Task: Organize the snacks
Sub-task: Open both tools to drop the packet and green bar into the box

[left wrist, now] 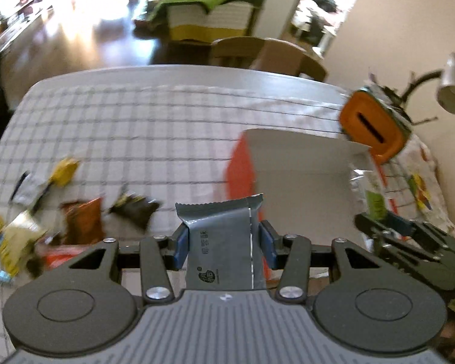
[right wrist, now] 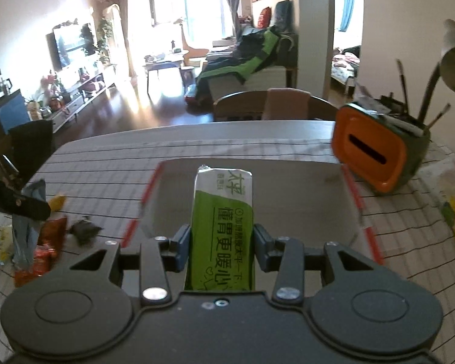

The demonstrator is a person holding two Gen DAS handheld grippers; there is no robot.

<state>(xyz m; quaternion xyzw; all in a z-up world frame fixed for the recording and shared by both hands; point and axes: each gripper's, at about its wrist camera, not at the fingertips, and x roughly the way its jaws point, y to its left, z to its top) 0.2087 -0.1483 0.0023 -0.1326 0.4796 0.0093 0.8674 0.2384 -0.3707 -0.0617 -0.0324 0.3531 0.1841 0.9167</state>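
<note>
both tilted down over the table, left hand-held gripper (left wrist: pixel 224 242) clamps a grey packet (left wrist: pixel 224 239), right hand-held gripper (right wrist: pixel 223 247) a green one (right wrist: pixel 223 230).

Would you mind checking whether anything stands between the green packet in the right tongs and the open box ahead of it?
Nothing visible does. The green packet is clamped in the right tongs, and the box lies open straight ahead. The orange holder stands off to the right.

The right hand-held gripper (right wrist: pixel 222 244) clamps a green and white snack packet (right wrist: pixel 222 227) between its 2 blue pads (right wrist: pixel 182 247). Just ahead sits an open white box (right wrist: pixel 303 200) on the checked desk (right wrist: pixel 106 170); loose snacks (right wrist: pixel 53 233) lie to its left, an orange holder (right wrist: pixel 370 154) ahead right.
</note>
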